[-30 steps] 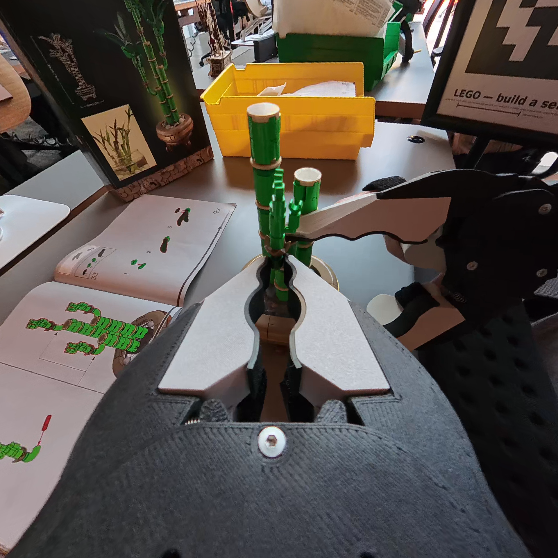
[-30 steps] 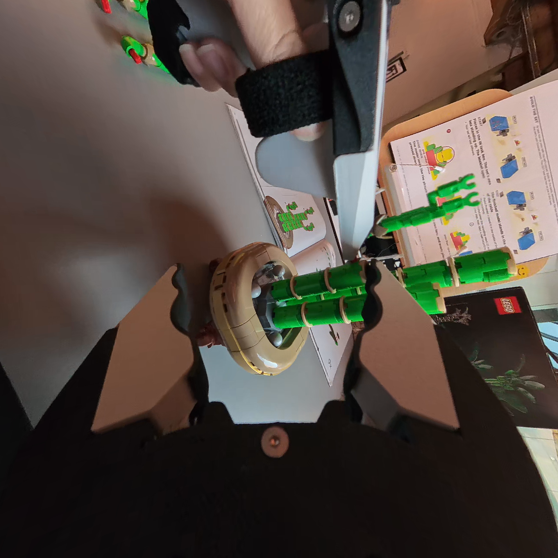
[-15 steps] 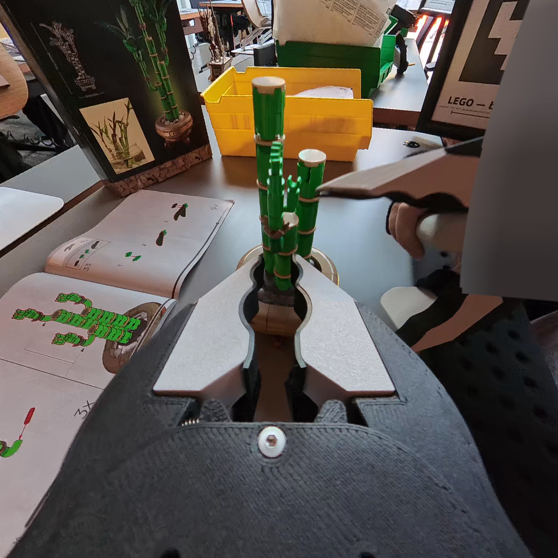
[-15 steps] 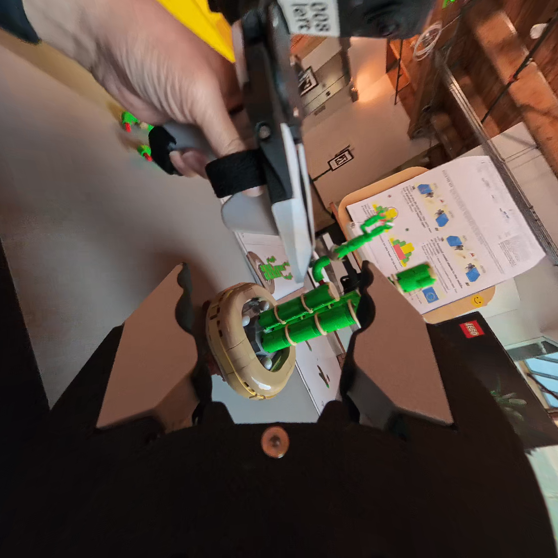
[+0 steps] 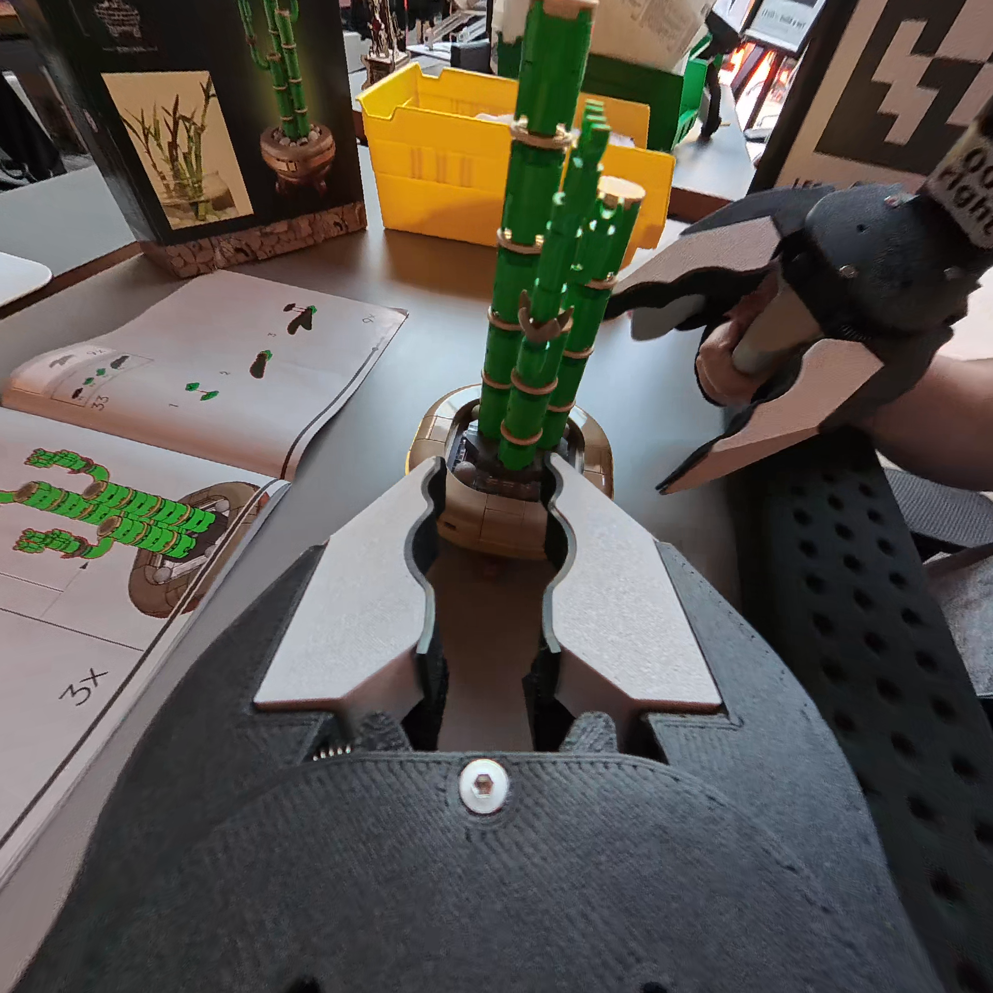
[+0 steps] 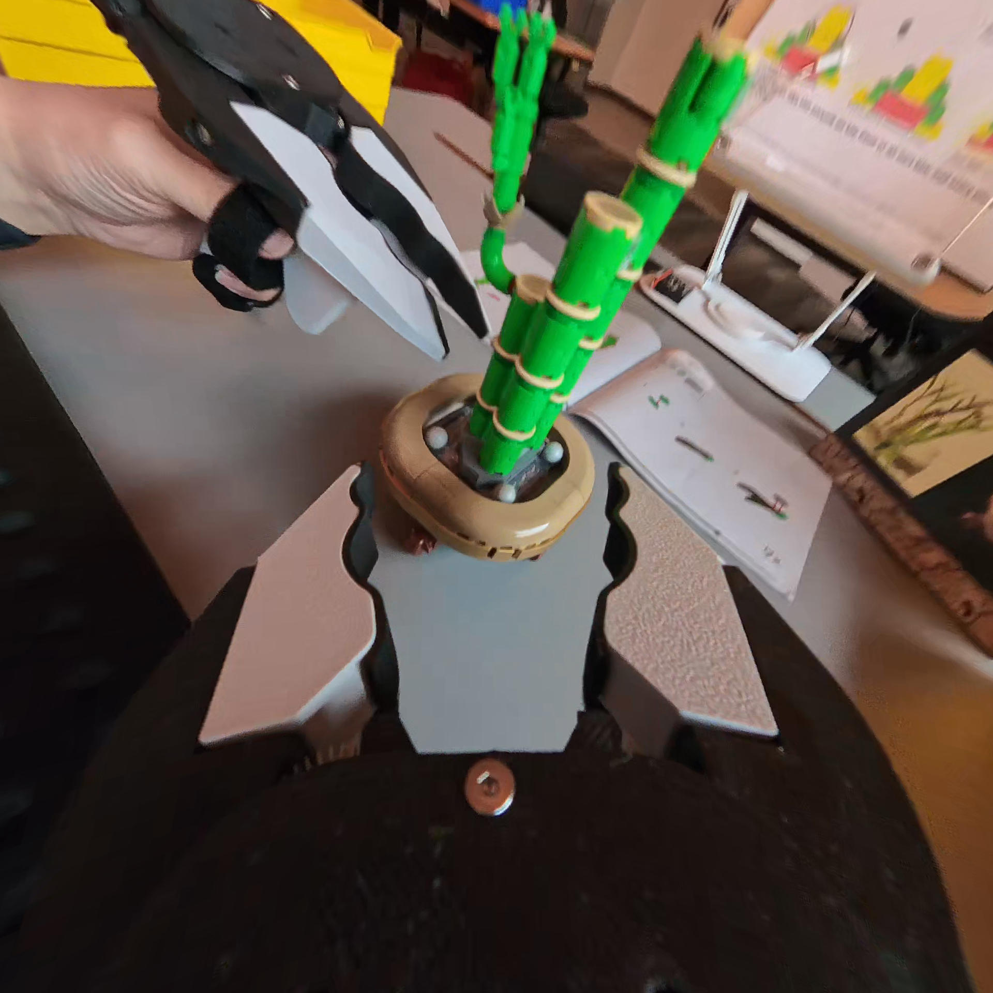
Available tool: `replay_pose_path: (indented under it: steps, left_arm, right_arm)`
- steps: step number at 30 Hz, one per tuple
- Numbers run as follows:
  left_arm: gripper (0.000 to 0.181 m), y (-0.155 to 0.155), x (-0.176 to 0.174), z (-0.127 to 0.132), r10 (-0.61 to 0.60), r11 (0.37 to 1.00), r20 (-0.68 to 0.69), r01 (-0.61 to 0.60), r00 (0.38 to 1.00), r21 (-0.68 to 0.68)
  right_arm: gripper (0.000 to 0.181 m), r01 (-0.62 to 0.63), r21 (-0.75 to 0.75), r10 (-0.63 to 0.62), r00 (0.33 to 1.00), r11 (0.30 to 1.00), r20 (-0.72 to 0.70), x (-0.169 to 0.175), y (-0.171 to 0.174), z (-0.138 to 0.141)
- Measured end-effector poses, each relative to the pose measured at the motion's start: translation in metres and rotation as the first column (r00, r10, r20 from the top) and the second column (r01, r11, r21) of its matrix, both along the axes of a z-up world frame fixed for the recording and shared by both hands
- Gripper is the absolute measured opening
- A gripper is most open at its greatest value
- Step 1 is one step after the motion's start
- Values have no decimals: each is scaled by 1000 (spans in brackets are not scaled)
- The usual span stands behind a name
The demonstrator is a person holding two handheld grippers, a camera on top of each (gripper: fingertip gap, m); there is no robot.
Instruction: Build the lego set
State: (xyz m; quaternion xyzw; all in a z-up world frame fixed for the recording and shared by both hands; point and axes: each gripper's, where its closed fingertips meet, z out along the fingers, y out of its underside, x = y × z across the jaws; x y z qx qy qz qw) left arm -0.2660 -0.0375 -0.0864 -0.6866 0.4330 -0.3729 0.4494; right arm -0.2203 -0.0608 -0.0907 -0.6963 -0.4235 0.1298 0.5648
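Observation:
The green bamboo model [image 5: 516, 301] stands upright in its tan pot [image 5: 499, 521] on the grey table, with three stalks and a thin shoot. My left gripper [image 5: 494, 467] is open and empty. Its tips frame the pot's near side here, but the right wrist view shows it [image 6: 462, 344] up and left of the stalks [image 6: 537, 365], touching nothing. My right gripper [image 6: 486, 473] is wide open and empty, just short of the pot [image 6: 483, 526]. In the left wrist view the right gripper [image 5: 637, 397] is to the right, its upper finger close to the short stalk.
An open instruction booklet [image 5: 188, 376] lies to the left, with the set's box [image 5: 215, 134] behind it. A yellow bin [image 5: 446, 177] stands at the back. A framed sign [image 5: 886, 80] is at the back right. A black perforated mat [image 5: 860, 591] lies at the right. Left tips to right tips: about 6 cm.
My left gripper, which was shut on a thin stalk, has opened and drawn back. My right gripper has turned from sideways to level and backed away from the stalks.

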Motion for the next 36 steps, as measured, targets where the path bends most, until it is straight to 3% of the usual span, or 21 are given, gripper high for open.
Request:
replay_pose_path:
  steps: [6,11,14,18,22,25,29,33,36]
  left_arm:
    - [44,6,0,-6,-3,998,32,5,999,-63]
    - [52,-3,9,-15,-63,992,40,67,997,-111]
    - [45,-13,12,-15,-92,988,36,95,995,-124]
    - [46,-8,3,-9,-21,1000,-2,21,1000,-23]
    - [58,17,-7,-6,66,998,21,-66,998,15]
    - [61,30,-2,-18,35,997,13,-34,999,-67]
    - [40,20,8,-34,-75,971,5,74,997,-226]
    - [46,14,9,-34,-70,976,-5,67,998,-206]
    - [49,4,9,-34,-77,980,-22,72,997,-184]
  right_arm:
    - [85,6,-251,-14,999,968,-29,-5,-2,-23]
    - [74,-27,-257,15,999,966,-47,-11,-6,-20]
    - [77,-54,-274,49,999,960,-22,-17,-8,-24]
    - [83,18,-205,-7,998,979,55,-4,-4,-19]
    - [82,94,-308,-79,995,947,62,6,-8,-33]
    - [79,117,-377,-104,993,919,56,4,-8,-42]
    - [66,169,-364,-157,986,916,62,8,-1,-40]
    - [60,159,-380,-143,987,911,70,12,0,-40]
    - [61,105,-414,-57,990,904,127,20,-4,-43]
